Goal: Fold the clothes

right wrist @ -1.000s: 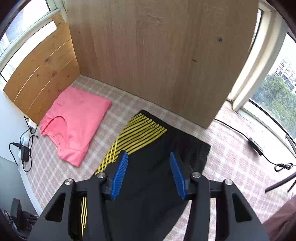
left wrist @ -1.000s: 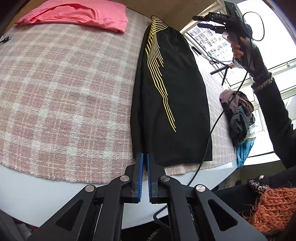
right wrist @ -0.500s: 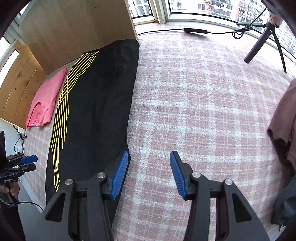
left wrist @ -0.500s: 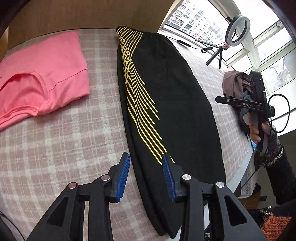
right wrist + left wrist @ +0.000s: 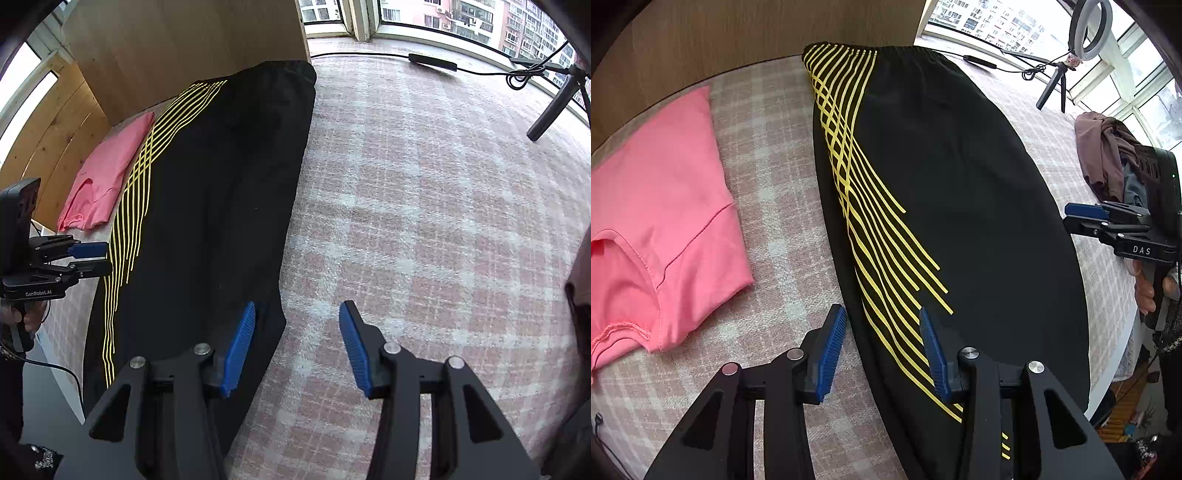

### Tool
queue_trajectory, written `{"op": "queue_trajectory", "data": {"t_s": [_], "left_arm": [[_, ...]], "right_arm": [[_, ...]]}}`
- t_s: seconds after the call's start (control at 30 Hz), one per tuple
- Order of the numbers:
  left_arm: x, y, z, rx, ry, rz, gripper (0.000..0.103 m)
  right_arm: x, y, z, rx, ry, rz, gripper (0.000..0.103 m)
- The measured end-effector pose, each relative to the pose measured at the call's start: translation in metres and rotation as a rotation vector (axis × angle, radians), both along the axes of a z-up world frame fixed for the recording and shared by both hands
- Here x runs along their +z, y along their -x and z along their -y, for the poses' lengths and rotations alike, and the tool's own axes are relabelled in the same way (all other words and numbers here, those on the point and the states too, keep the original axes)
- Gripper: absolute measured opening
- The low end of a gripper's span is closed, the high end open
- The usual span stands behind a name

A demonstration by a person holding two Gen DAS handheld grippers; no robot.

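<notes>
A pair of black trousers with yellow stripes [image 5: 953, 192] lies flat and lengthwise on the pink plaid tablecloth [image 5: 783, 206]; it also shows in the right wrist view [image 5: 214, 206]. My left gripper [image 5: 882, 332] is open and empty, low over the trousers' striped left edge near the leg end. My right gripper [image 5: 297, 328] is open and empty, straddling the trousers' right edge near the leg end. Each gripper shows in the other's view, the right one [image 5: 1086, 216] and the left one [image 5: 86, 256].
A folded pink shirt [image 5: 653, 221] lies left of the trousers. A heap of unfolded clothes [image 5: 1108, 162] sits at the right of the table. A tripod with a ring light [image 5: 1071, 48] and a cable stand at the far edge by the window. A wooden panel backs the table.
My left gripper opened and moved from the table's near edge over the trousers' striped side. My right gripper came down from high above to the trousers' right edge.
</notes>
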State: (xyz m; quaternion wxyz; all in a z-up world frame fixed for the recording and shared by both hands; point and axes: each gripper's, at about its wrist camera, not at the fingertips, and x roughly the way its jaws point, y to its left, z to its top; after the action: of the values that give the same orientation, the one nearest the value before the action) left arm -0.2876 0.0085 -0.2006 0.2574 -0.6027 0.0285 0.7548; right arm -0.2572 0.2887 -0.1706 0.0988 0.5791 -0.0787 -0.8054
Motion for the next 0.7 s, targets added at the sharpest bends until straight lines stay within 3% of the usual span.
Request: {"op": "queue_trajectory", "data": {"t_s": [0.4,0.43,0.47,0.5,0.6,0.7], "left_arm": [[-0.007,-0.007,-0.011,-0.028,0.044,-0.008,0.037],[-0.007,-0.008,-0.01,-0.029,0.042,-0.01,0.03],[-0.008,-0.008,-0.009,-0.03,0.04,-0.009,0.014],[-0.009,-0.009,-0.008,-0.031,0.037,-0.009,0.01],[-0.011,-0.011,-0.006,-0.037,0.028,-0.005,0.004],[-0.013,-0.015,-0.005,-0.05,0.021,-0.003,0.003]], "right_arm": [[-0.007,0.005,0.01,0.048,0.029,-0.003,0.047],[-0.007,0.004,0.01,0.052,0.04,-0.003,0.047],[-0.006,0.003,0.01,0.055,0.052,-0.002,0.047],[-0.006,0.003,0.011,0.061,0.062,0.002,0.047],[-0.006,0.003,0.011,0.07,0.124,0.019,0.046],[-0.008,0.002,0.015,0.085,0.114,0.016,0.042]]}}
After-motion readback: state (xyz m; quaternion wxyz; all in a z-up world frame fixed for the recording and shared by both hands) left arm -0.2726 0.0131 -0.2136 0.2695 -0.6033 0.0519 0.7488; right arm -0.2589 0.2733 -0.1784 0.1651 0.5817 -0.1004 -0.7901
